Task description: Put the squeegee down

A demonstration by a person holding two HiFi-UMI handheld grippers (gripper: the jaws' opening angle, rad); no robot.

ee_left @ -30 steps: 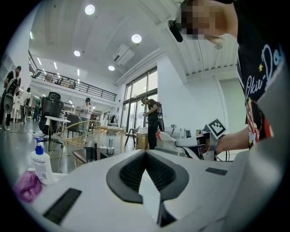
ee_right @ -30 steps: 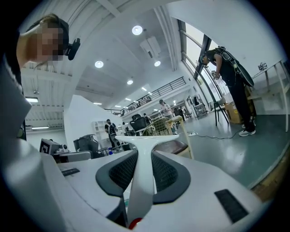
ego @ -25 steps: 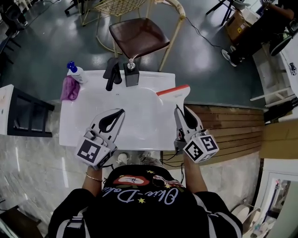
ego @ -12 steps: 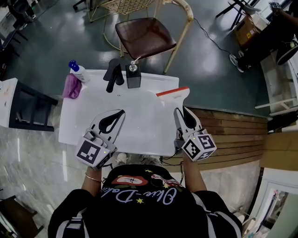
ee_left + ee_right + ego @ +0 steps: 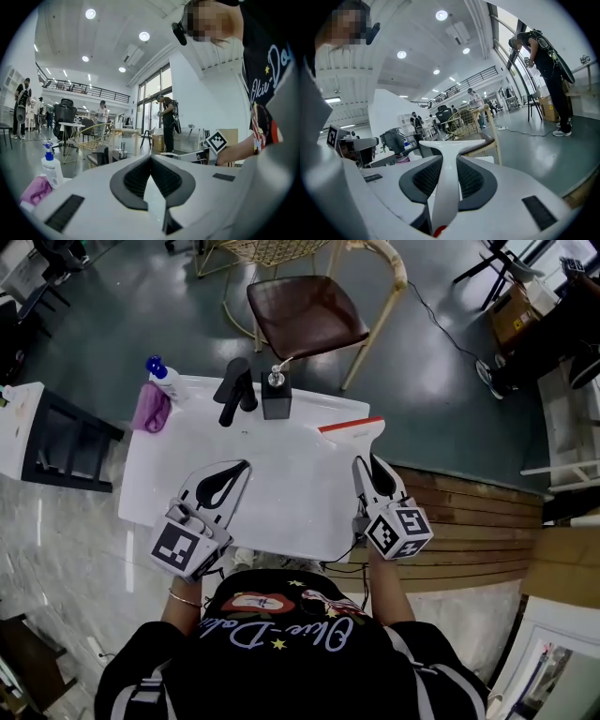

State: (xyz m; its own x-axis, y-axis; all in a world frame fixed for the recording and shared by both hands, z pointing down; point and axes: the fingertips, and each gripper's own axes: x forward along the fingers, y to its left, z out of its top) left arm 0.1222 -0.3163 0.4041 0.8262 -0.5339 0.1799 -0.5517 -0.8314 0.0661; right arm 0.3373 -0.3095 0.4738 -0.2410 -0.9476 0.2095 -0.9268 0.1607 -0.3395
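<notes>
The squeegee (image 5: 352,428) has its handle hidden between the right gripper (image 5: 367,463) fingers (image 5: 359,488) in the head view.

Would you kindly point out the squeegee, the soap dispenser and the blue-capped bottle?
squeegee (image 5: 359,434): head view, its white head.
soap dispenser (image 5: 277,397): head view, its black body.
blue-capped bottle (image 5: 154,365): head view, its blue cap.

A white washbasin (image 5: 281,498) stands on a dark green floor (image 5: 141,306). At its far edge, a black faucet (image 5: 232,388) is just beside a black soap dispenser (image 5: 277,396). On the far left corner, a bottle with a blue cap (image 5: 161,376) touches a purple cloth (image 5: 151,410). Behind the basin stands a chair with a brown seat (image 5: 305,315).
</notes>
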